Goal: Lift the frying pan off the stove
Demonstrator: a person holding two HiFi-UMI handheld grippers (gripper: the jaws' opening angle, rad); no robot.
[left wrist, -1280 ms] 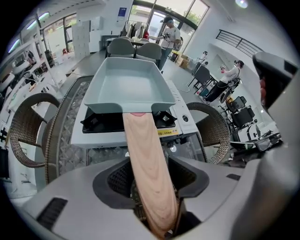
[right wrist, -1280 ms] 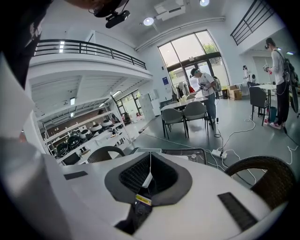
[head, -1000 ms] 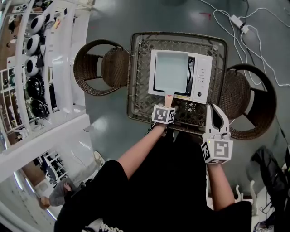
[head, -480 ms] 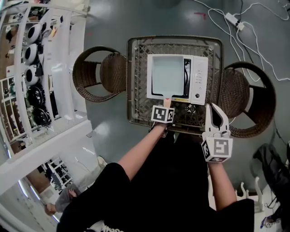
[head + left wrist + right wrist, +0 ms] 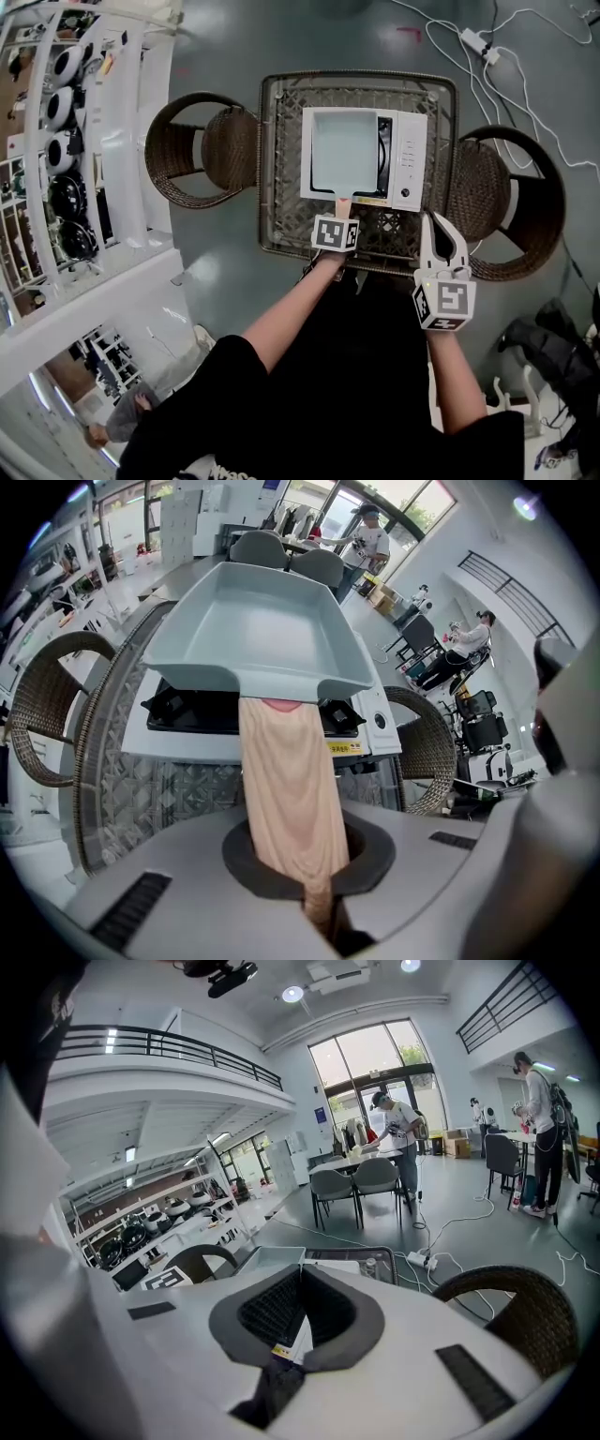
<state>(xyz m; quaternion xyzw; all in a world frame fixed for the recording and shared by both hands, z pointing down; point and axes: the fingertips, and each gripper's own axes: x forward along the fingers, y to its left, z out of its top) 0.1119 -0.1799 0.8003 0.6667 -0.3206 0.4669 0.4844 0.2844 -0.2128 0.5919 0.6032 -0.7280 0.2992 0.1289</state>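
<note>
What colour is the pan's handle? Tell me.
Pale peach pink; the handle shows best in the left gripper view.

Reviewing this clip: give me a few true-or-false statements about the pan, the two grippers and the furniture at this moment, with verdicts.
1. The left gripper is shut on the frying pan's handle. True.
2. The right gripper grips the pan's rim. False: it is by the table's front edge, jaws together, empty.
3. The pan is round and black. False: it is square and pale.
4. A wicker chair stands at each side of the table, one on the left and one on the right. True.
5. In the head view, the stove's control panel lies left of the pan. False: right of it.
</note>
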